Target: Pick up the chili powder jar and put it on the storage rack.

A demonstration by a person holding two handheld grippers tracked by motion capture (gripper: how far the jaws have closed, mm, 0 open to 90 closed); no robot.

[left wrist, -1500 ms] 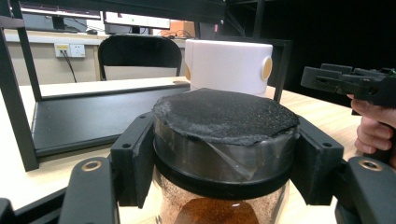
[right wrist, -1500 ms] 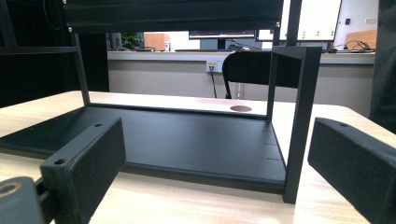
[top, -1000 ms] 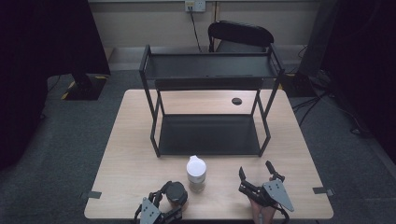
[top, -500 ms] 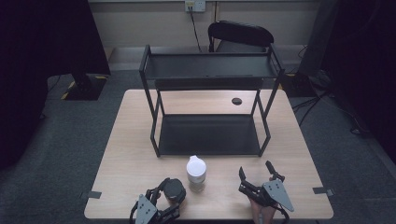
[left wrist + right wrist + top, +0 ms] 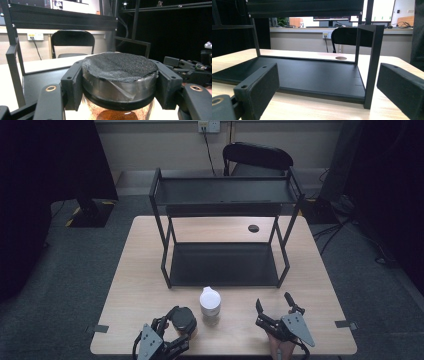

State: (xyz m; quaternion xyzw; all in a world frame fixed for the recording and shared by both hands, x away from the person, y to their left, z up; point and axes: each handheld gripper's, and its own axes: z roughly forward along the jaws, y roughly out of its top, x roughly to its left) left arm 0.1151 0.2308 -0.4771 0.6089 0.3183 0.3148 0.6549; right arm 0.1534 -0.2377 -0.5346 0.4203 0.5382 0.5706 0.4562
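Since the left gripper (image 5: pixel 176 332) is clamped only on the black-lidded jar (image 5: pixel 119 82) at its lid, the jar may slip or clip the white bottle (image 5: pixel 210 305) just beside it; right gripper (image 5: pixel 276 312) gapes empty.

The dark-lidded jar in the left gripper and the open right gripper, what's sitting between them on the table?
In the high view, a white-capped bottle stands between the jar and the right gripper.

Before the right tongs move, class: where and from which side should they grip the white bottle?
Probably the white bottle's body just below its cap, coming level from its right, where the open right tongs wait. It stands upright and round, and the jar in the left tongs crowds its left.
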